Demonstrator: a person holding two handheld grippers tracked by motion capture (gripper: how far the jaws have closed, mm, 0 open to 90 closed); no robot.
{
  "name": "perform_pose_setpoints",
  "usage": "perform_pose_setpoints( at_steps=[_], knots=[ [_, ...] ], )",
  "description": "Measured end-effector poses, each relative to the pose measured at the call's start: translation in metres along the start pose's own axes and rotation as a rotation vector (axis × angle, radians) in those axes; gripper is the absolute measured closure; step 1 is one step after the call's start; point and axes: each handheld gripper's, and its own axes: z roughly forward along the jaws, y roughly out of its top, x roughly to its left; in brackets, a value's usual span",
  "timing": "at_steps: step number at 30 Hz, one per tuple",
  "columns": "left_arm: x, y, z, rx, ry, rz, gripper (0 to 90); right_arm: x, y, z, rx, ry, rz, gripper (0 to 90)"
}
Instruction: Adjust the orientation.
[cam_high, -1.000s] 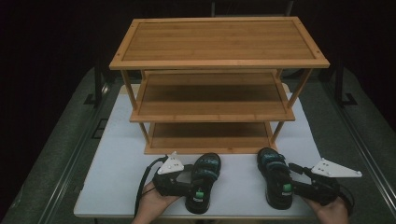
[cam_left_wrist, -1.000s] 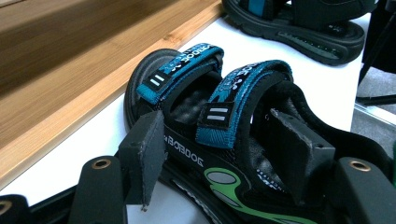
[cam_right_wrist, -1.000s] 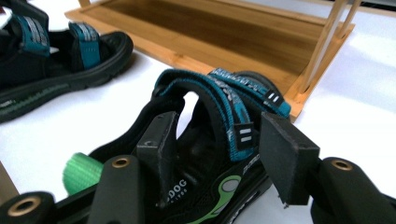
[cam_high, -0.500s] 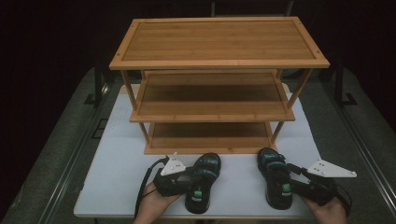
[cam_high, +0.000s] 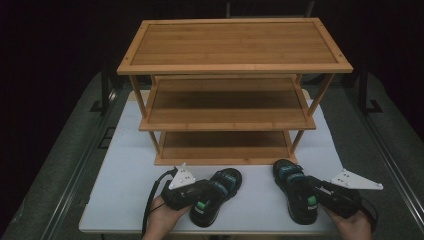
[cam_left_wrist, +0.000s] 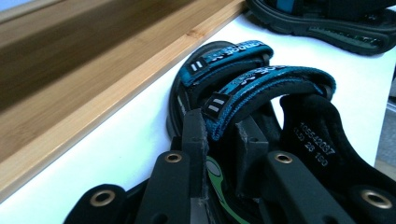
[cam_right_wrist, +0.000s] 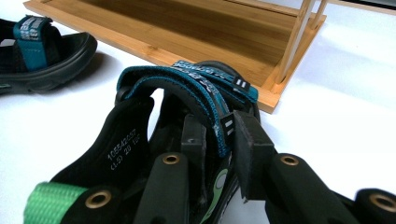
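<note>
Black sandals (cam_high: 216, 195) (cam_high: 295, 192) each pinched at the strap by a hand-held gripper (cam_left_wrist: 223, 140) (cam_right_wrist: 223, 140).

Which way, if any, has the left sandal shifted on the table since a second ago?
No. The left sandal lies at the same spot below the rack's bottom shelf; the left gripper has just been closing on its strap.

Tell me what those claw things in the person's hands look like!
Each claw is a chunky black tool. The left claw and the right claw both carry a pale grey three-cornered plate on top, and a black cable loops from the left one. Up close, the fingers are flat black bars with brass-coloured rivets. The person's hands are bare, with no sleeves in sight.
</note>
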Motion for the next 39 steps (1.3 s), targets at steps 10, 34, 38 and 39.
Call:
perform_pose_setpoints(
  at_steps=[10,34,38,39],
  knots=[
    [0.0,0.0,-0.002,-0.022,0.001,-0.01,78.4,0.002,0.002,-0.002,-0.006,0.015,0.001,75.8],
    [0.005,0.001,-0.018,-0.11,0.083,-0.045,78.4,0.019,0.009,-0.001,-0.043,0.072,-0.003,76.0],
    [0.006,0.001,-0.02,-0.114,0.087,-0.043,78.5,0.022,0.011,0.0,-0.049,0.067,0.002,75.9],
    [0.007,0.001,-0.02,-0.116,0.089,-0.043,78.4,0.022,0.011,0.0,-0.052,0.067,0.003,75.9]
  ],
)
